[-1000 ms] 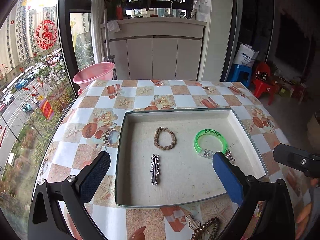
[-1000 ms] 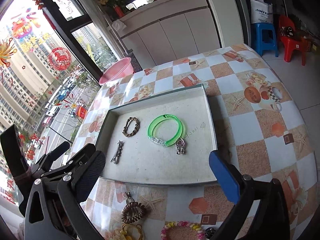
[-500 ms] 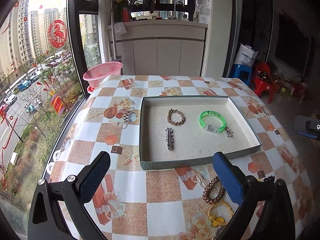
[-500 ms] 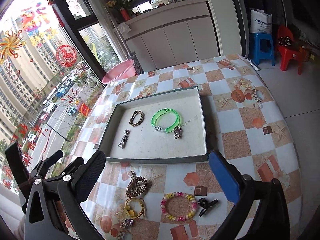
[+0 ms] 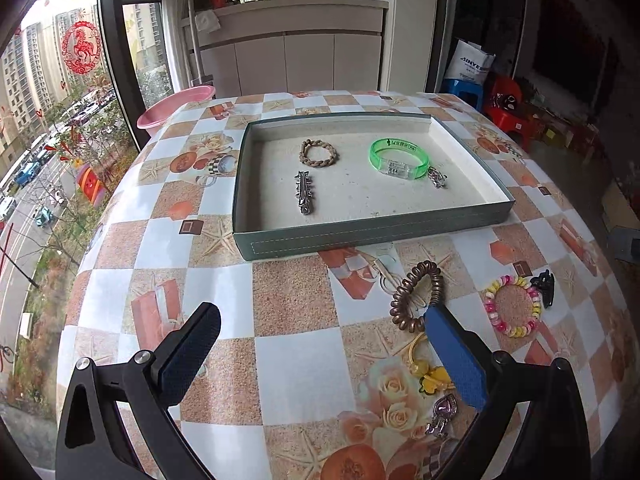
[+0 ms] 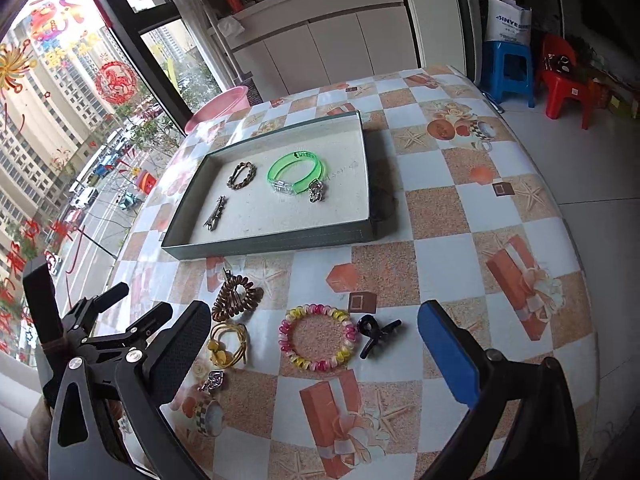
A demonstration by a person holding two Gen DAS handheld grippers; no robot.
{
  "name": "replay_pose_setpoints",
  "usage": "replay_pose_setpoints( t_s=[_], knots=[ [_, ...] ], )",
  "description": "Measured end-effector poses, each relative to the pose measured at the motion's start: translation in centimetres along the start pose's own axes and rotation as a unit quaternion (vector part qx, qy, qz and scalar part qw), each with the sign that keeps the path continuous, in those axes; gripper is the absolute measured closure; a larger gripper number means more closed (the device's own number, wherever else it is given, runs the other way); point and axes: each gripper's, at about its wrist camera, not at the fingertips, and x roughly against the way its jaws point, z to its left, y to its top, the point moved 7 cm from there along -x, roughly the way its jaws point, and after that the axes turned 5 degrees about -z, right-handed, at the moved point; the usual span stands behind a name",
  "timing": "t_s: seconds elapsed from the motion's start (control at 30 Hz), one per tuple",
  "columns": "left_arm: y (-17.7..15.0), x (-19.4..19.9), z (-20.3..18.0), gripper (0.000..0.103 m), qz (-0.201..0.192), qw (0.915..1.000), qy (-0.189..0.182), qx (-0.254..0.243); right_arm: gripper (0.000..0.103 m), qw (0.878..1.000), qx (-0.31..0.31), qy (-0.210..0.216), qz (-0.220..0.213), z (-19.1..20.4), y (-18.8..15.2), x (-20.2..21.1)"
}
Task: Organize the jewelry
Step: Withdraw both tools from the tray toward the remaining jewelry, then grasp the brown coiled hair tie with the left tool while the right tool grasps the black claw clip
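Note:
A shallow green tray (image 5: 360,232) (image 6: 280,240) holds a braided brown bracelet (image 5: 319,153), a green bangle (image 5: 398,158), a silver hair clip (image 5: 304,193) and a small silver charm (image 5: 437,177). In front of the tray on the table lie a brown coil hair tie (image 5: 416,294) (image 6: 236,298), a pink-yellow bead bracelet (image 5: 512,306) (image 6: 318,338), a black claw clip (image 6: 376,334), a yellow hair tie (image 6: 228,344) and a purple pendant (image 5: 442,414). My left gripper (image 5: 320,360) is open and empty above the near table. My right gripper (image 6: 316,356) is open and empty above the bead bracelet.
The round table (image 5: 292,300) has a checkered flowery cloth. A pink basin (image 5: 176,108) stands behind its far left edge by the window. White cabinets (image 5: 308,60), a blue stool (image 6: 508,68) and a red chair (image 6: 568,80) stand beyond.
Both grippers have pulled back from the tray toward the near table edge. The loose jewelry in front of the tray has come into view. Both stay open.

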Motion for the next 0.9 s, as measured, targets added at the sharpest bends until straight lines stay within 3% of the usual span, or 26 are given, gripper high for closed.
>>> replay_pose_setpoints(
  t_s=[0.63,0.8,0.83,0.9],
  knots=[
    [0.0,-2.8,-3.2,0.002,0.023,0.9992,-0.021,-0.024,0.001,0.994,0.014,-0.097,0.049,-5.1,-5.6,-2.8],
    [0.0,-3.7,-4.0,0.007,0.034,0.9985,-0.027,-0.032,0.014,0.993,0.012,-0.101,0.058,-5.4,-5.9,-3.9],
    [0.0,-3.8,-4.2,0.013,0.035,0.9984,-0.028,-0.036,0.015,0.993,0.014,-0.102,0.059,-5.3,-6.0,-4.1],
    [0.1,-4.2,-4.5,0.015,0.04,0.9979,-0.03,-0.041,0.019,0.993,0.018,-0.105,0.059,-5.1,-6.1,-4.5]
  ],
)
